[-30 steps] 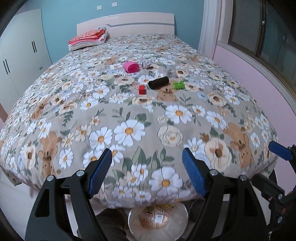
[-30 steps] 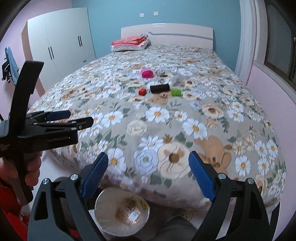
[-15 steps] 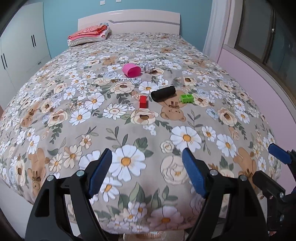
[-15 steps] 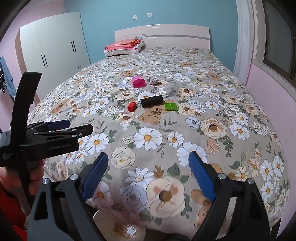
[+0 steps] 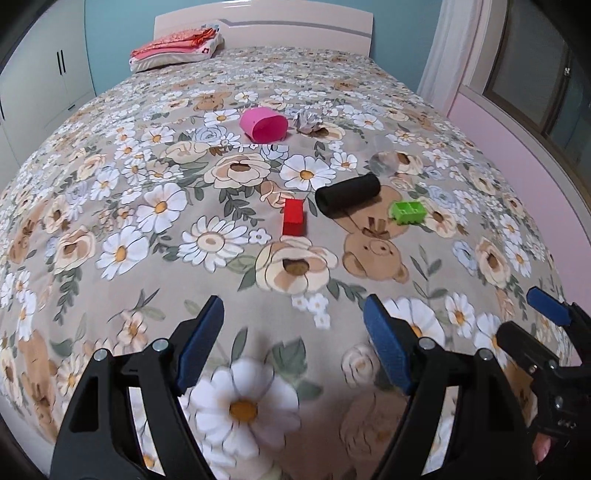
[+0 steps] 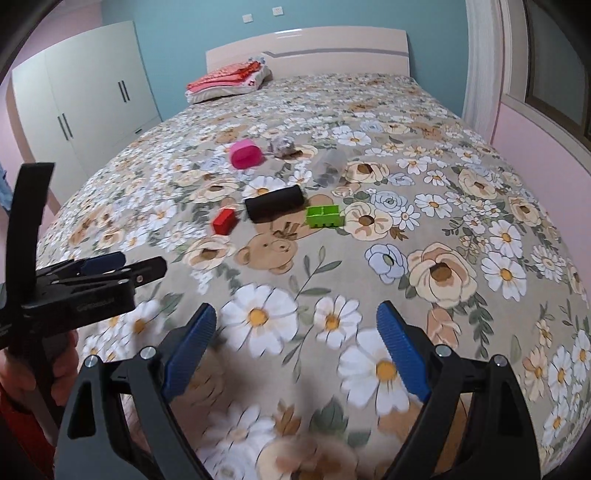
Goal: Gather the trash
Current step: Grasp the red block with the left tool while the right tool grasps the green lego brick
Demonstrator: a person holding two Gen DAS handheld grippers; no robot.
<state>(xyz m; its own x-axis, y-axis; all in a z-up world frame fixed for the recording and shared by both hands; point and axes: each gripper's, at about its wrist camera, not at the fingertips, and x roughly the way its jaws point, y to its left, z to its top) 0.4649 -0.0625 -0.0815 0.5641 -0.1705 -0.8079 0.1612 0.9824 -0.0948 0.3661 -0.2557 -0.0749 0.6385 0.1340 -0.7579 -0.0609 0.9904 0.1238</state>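
On the floral bedspread (image 5: 110, 206) lie a pink cup (image 5: 263, 124) on its side, a crumpled paper ball (image 5: 306, 121), a clear plastic cup (image 5: 384, 162), a black roll (image 5: 348, 192), a red block (image 5: 294, 217) and a green block (image 5: 407, 212). The same items show in the right wrist view: pink cup (image 6: 245, 154), paper ball (image 6: 281, 144), clear cup (image 6: 330, 168), black roll (image 6: 275, 202), red block (image 6: 224, 221), green block (image 6: 324, 216). My left gripper (image 5: 293, 347) is open and empty over the bed's near edge. My right gripper (image 6: 295, 352) is open and empty beside it.
A folded red and pink pile on a pillow (image 5: 176, 47) lies by the white headboard (image 5: 266, 26). A white wardrobe (image 6: 88, 103) stands left of the bed. A pink wall with a window (image 6: 546, 92) runs along the right side.
Both grippers have risen and moved forward over the bed's foot. The bowl on the floor below has gone out of view. The items on the bed are closer.
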